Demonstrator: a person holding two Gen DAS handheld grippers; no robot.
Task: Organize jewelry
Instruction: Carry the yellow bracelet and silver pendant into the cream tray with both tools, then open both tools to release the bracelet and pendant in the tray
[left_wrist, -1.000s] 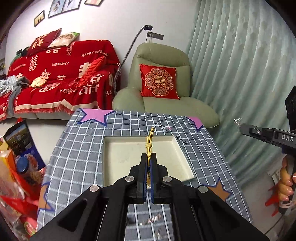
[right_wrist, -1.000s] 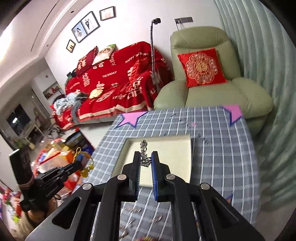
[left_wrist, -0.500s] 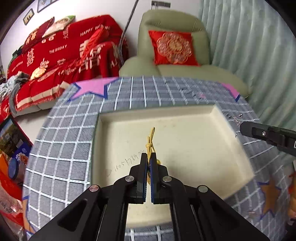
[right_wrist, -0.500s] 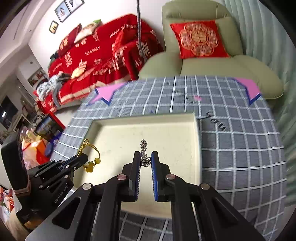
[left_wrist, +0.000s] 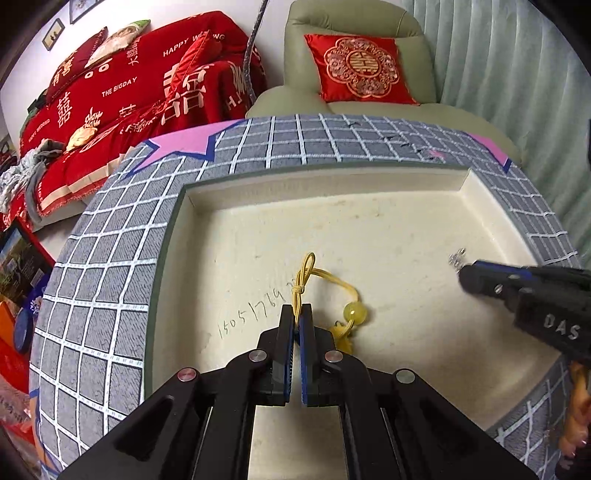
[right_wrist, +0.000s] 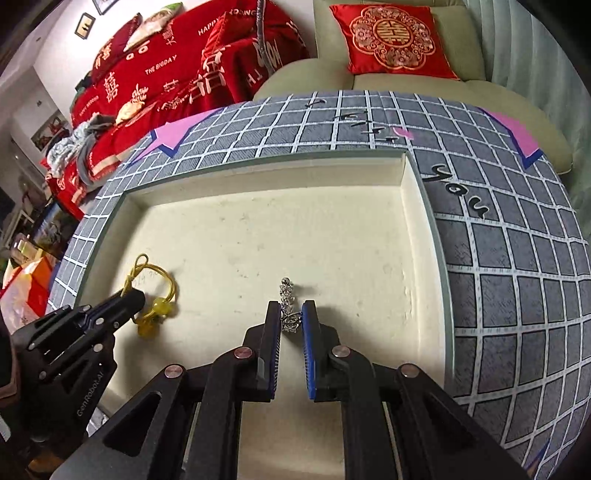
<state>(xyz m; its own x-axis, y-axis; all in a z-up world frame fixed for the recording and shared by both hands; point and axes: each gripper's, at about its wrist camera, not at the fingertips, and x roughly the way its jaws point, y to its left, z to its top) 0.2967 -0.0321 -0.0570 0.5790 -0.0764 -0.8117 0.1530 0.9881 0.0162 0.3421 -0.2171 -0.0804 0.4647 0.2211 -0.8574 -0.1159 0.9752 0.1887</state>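
Over the cream tray (left_wrist: 229, 206), the left hand-held gripper (left_wrist: 296, 312) pinches one yellow cord charm (left_wrist: 356, 314), its bead seemingly touching the floor. The right hand-held gripper (right_wrist: 291, 317) clamps one silver ornament (right_wrist: 287, 295). Letting go carelessly could snag cord or chain on the blue pads, dragging either piece back out.

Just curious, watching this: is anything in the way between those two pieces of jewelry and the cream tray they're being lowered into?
Nothing visible. The tray floor is bare under both. The left hand-held gripper holds the yellow cord charm, the right hand-held gripper the silver piece, well apart.
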